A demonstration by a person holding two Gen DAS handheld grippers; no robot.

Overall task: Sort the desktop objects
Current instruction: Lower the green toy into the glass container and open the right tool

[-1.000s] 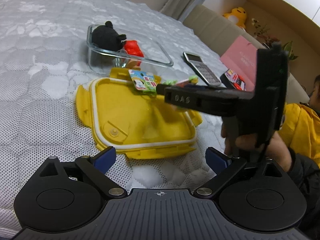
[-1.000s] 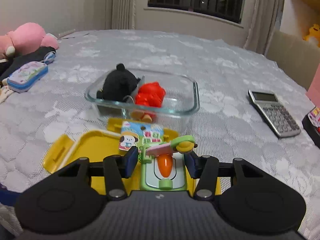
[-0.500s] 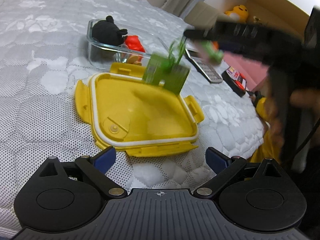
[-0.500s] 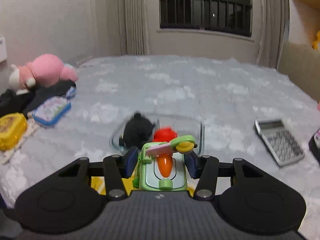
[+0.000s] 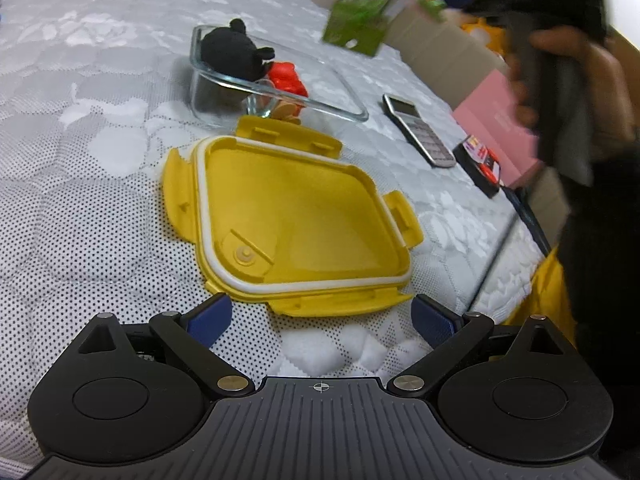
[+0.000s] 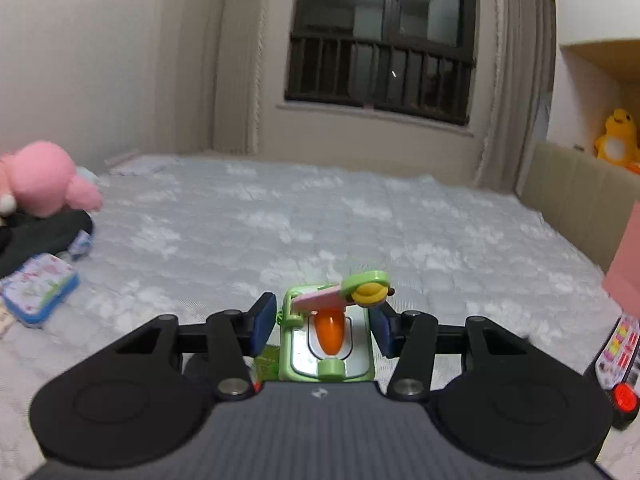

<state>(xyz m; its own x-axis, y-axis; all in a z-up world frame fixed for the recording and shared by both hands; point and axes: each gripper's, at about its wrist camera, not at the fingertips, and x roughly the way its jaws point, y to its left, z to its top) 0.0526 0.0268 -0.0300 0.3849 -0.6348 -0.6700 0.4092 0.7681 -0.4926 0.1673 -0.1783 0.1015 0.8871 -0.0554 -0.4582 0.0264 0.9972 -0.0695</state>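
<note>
My right gripper (image 6: 322, 320) is shut on a small green toy (image 6: 330, 340) with an orange piece and a pink-and-yellow top, and holds it high above the bed. In the left wrist view the toy (image 5: 356, 26) appears blurred at the top, above the glass container (image 5: 224, 92). The container holds a black plush (image 5: 234, 56) and a red toy (image 5: 286, 80). A yellow lid (image 5: 296, 216) lies upside down on the bedspread in front of it. My left gripper (image 5: 320, 316) is open and empty, just short of the lid's near edge.
A grey calculator (image 5: 418, 132) and a small black box (image 5: 482, 164) lie right of the lid, by a pink box (image 5: 500, 128). A pink plush (image 6: 44, 178) and a pencil case (image 6: 38, 294) lie at the far left. The bed edge is at the right.
My right gripper has lifted the green toy off the yellow lid and raised it high, up and away over the glass container. The left gripper has stayed open in place.
</note>
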